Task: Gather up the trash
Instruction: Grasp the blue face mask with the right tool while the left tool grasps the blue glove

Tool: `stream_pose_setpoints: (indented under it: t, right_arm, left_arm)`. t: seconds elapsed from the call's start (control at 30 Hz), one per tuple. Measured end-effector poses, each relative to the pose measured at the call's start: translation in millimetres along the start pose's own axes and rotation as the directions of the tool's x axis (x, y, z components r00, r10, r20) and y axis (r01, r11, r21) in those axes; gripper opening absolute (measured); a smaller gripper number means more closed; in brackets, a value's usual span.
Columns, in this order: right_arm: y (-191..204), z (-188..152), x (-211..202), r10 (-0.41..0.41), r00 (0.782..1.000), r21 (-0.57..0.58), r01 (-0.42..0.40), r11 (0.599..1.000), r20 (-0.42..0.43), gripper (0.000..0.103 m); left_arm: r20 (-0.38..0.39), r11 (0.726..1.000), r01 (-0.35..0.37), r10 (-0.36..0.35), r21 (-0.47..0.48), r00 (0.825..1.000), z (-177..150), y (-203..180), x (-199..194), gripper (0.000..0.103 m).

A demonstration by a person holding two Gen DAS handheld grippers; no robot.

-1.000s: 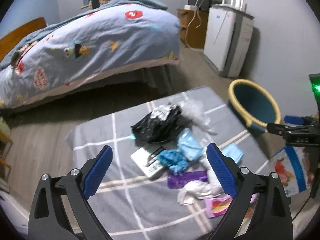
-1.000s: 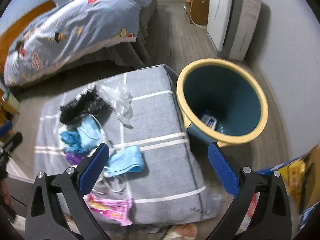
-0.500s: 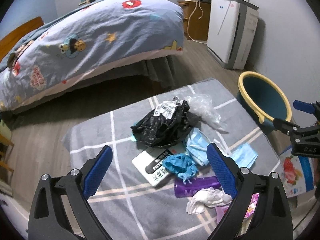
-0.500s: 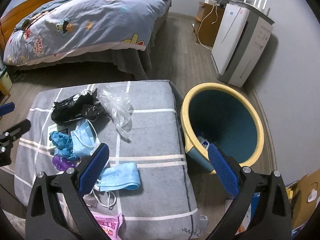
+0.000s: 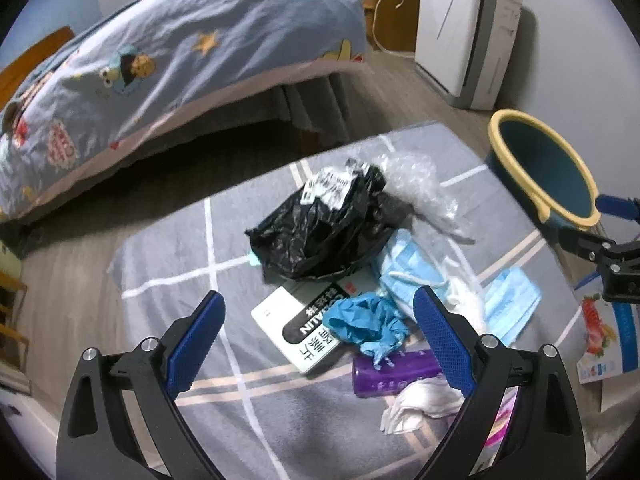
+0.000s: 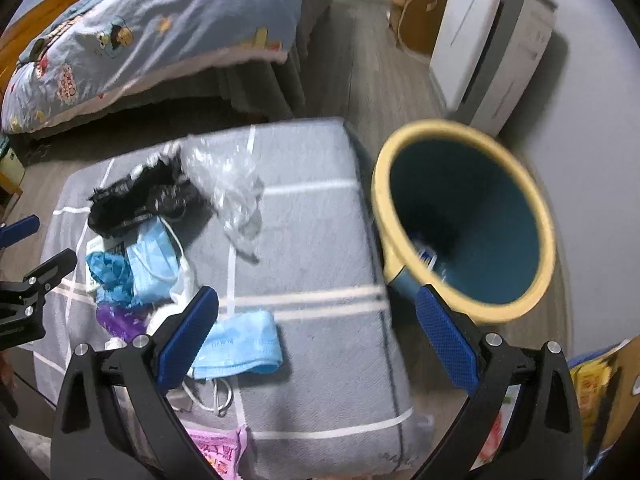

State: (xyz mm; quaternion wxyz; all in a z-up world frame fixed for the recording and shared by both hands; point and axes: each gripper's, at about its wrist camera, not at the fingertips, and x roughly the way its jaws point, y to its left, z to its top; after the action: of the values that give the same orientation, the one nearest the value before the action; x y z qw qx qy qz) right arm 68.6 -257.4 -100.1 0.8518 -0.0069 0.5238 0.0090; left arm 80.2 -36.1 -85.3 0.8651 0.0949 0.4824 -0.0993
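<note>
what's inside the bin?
At the bottom of the yellow-rimmed bin, one small white-and-blue item shows. The near wall hides the rest of the floor.

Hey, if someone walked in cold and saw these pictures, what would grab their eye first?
Probably the heap of trash on the grey checked cushion: a crumpled black plastic bag, blue face masks and a teal glove beside it. Next, the yellow-rimmed teal bin on the floor right of the cushion, and the cartoon-print bed cover behind.
</note>
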Motion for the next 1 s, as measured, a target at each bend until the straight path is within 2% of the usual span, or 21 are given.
stream_pose_setpoints:
  t: [0.27, 0.33, 0.4, 0.43, 0.47, 0.5, 0.6, 0.63, 0.67, 0.73, 0.8, 1.0]
  right_arm:
    - [-9, -8, 29, 0.099, 0.988, 0.105, -0.087, 0.991, -0.114, 0.096]
    - [-10, -11, 36, 0.141, 0.980, 0.132, -0.122, 0.984, -0.141, 0.092]
    - [-8, -13, 41, 0.173, 0.969, 0.137, -0.150, 0.979, -0.174, 0.079]
    - [-6, -14, 44, 0.189, 0.964, 0.137, -0.165, 0.977, -0.187, 0.077]
    - [-4, -15, 47, 0.211, 0.956, 0.138, -0.185, 0.973, -0.205, 0.070]
    - [-3, -16, 49, 0.220, 0.952, 0.139, -0.193, 0.971, -0.214, 0.065]
    - [0, -20, 56, 0.264, 0.930, 0.152, -0.231, 0.961, -0.255, 0.043]
    - [1, -22, 58, 0.278, 0.922, 0.160, -0.242, 0.957, -0.268, 0.040]
    - [2, -24, 59, 0.292, 0.915, 0.169, -0.252, 0.953, -0.278, 0.031]
    - [1, -25, 59, 0.308, 0.907, 0.182, -0.264, 0.947, -0.286, 0.029]
    - [0, -23, 55, 0.319, 0.907, 0.181, -0.277, 0.944, -0.274, 0.027]
    - [-7, -13, 33, 0.319, 0.927, 0.162, -0.290, 0.943, -0.199, 0.026]
  left_arm:
    - [-0.084, 1.000, 0.021, -0.022, -0.006, 0.996, -8, 2, 36, 0.094]
    - [-0.094, 0.999, 0.046, -0.047, -0.011, 0.994, -10, 1, 41, 0.093]
    - [-0.095, 0.997, 0.075, -0.075, -0.004, 0.993, -10, -4, 44, 0.091]
    - [-0.096, 0.997, 0.083, -0.083, 0.004, 0.992, -10, -6, 44, 0.086]
    - [-0.106, 0.995, 0.097, -0.095, 0.014, 0.990, -10, -9, 46, 0.081]
    - [-0.121, 0.994, 0.107, -0.103, 0.022, 0.987, -11, -12, 48, 0.070]
    - [-0.161, 0.991, 0.125, -0.116, 0.048, 0.980, -14, -19, 54, 0.050]
    - [-0.164, 0.991, 0.122, -0.111, 0.058, 0.980, -15, -21, 54, 0.048]
    - [-0.161, 0.991, 0.122, -0.110, 0.063, 0.981, -15, -22, 53, 0.046]
    - [-0.160, 0.990, 0.128, -0.117, 0.060, 0.980, -14, -20, 51, 0.036]
    - [-0.152, 0.990, 0.126, -0.116, 0.059, 0.982, -13, -20, 47, 0.032]
    - [-0.084, 0.991, 0.104, -0.098, 0.078, 0.992, -6, -17, 18, 0.030]
